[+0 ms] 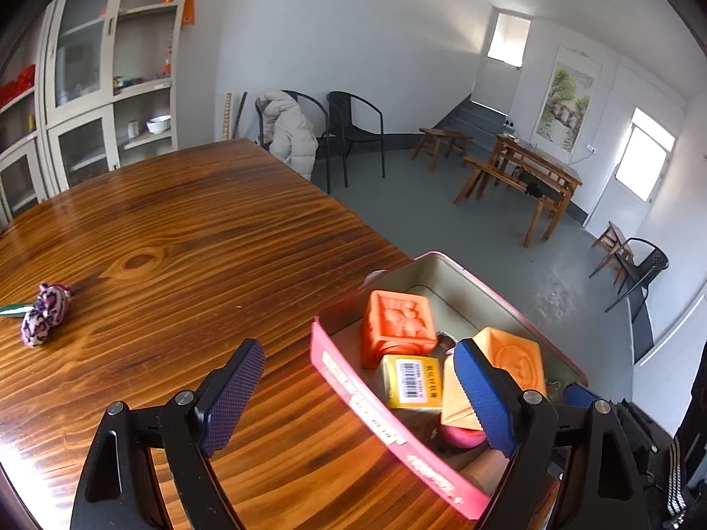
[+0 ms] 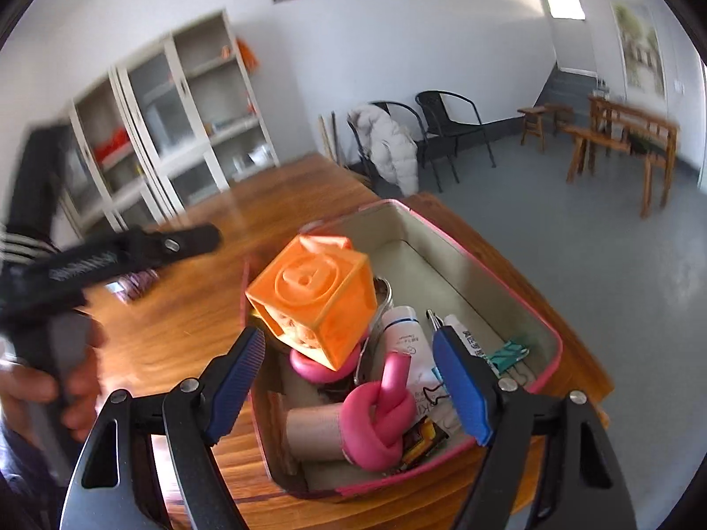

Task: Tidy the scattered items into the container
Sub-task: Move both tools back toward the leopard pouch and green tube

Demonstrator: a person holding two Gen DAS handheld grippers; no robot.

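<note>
A pink tin box (image 1: 353,393) (image 2: 508,265) sits at the wooden table's right edge. It holds two orange cubes (image 1: 400,324) (image 2: 313,300), a yellow barcode packet (image 1: 413,382), a pink knotted tube (image 2: 382,419), a white tube (image 2: 404,335), clips and other small items. A pink-and-white patterned fabric toy (image 1: 44,313) lies on the table far left. My left gripper (image 1: 358,397) is open and empty, straddling the box's near wall. My right gripper (image 2: 353,386) is open and empty above the box. The left gripper also shows blurred in the right wrist view (image 2: 132,251).
The wooden table (image 1: 176,229) stretches left and back. Its right edge drops to a grey floor just past the box. Black chairs (image 1: 353,132), a cabinet (image 1: 88,88) and wooden benches stand behind.
</note>
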